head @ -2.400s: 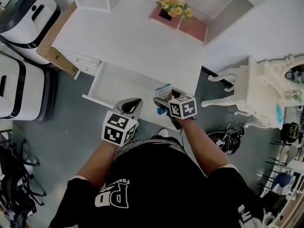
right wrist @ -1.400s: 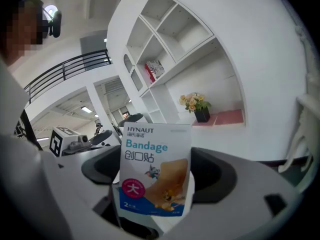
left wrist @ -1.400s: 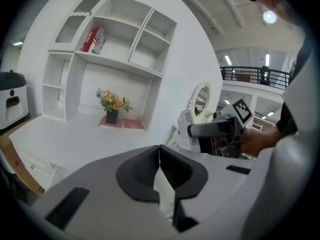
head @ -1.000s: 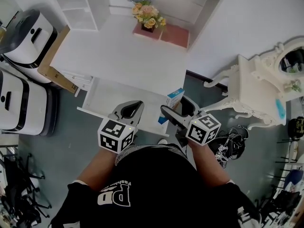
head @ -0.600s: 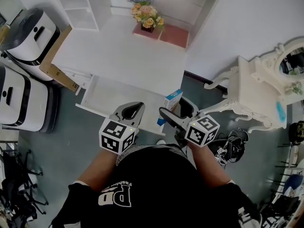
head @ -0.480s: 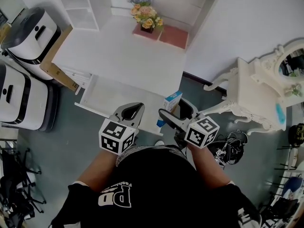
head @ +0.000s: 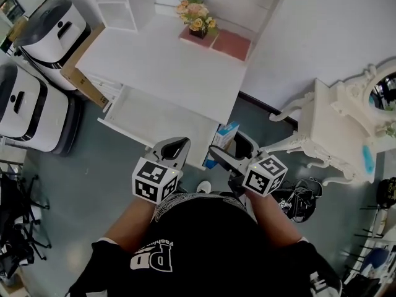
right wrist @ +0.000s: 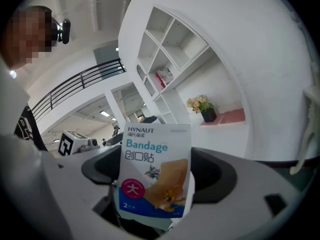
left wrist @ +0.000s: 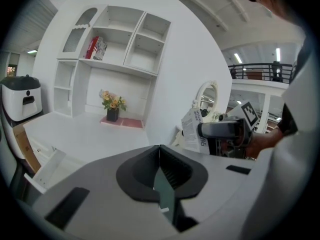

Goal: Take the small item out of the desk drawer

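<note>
The small item is a blue and white bandage box [head: 226,135] [right wrist: 152,171]. My right gripper [head: 224,154] [right wrist: 152,186] is shut on its lower part and holds it upright, just off the right front corner of the open white desk drawer [head: 139,117]. Nothing shows on the drawer's white floor. My left gripper [head: 172,149] [left wrist: 160,156] hovers at the drawer's front edge, shut with nothing in it. In the left gripper view, the box [left wrist: 192,131] and the right gripper [left wrist: 225,130] appear to the right.
The white desk [head: 161,64] carries a flower pot [head: 197,18] and a pink mat [head: 233,44] at its back. Two white appliances [head: 31,107] and a cardboard box [head: 80,76] stand at the left. An ornate white dressing table [head: 343,132] stands at the right.
My right gripper has drawn the bandage box up and out of the drawer's right end, back towards the person. The left gripper has stayed at the drawer front, shut.
</note>
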Demonstrator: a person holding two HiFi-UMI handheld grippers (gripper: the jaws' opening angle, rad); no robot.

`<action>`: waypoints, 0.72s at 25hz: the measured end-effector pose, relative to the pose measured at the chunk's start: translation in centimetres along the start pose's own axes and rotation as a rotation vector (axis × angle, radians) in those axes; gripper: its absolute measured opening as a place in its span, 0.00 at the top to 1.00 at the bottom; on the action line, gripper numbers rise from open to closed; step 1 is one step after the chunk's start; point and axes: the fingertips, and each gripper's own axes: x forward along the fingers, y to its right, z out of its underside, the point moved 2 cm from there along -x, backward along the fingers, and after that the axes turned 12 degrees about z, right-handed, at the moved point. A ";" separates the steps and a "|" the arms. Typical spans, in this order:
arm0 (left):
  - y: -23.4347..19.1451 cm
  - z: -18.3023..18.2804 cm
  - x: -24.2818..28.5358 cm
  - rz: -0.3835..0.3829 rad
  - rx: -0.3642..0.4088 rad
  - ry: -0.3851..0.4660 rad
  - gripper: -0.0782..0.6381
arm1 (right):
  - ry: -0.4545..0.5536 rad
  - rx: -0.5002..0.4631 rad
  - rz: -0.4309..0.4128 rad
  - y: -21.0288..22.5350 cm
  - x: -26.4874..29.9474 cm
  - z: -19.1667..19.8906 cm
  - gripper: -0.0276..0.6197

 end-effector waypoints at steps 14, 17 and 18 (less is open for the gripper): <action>2.4 2.1 -3.0 -0.075 -0.011 0.020 0.87 | 0.027 0.041 -0.048 -1.1 -1.4 1.2 0.29; 2.8 2.3 -3.7 -0.067 -0.011 0.024 0.87 | 0.032 0.036 -0.036 -1.6 -1.7 1.2 0.29; 2.9 2.6 -4.1 -0.062 -0.012 0.023 0.87 | 0.035 0.035 -0.031 -2.0 -1.8 1.3 0.29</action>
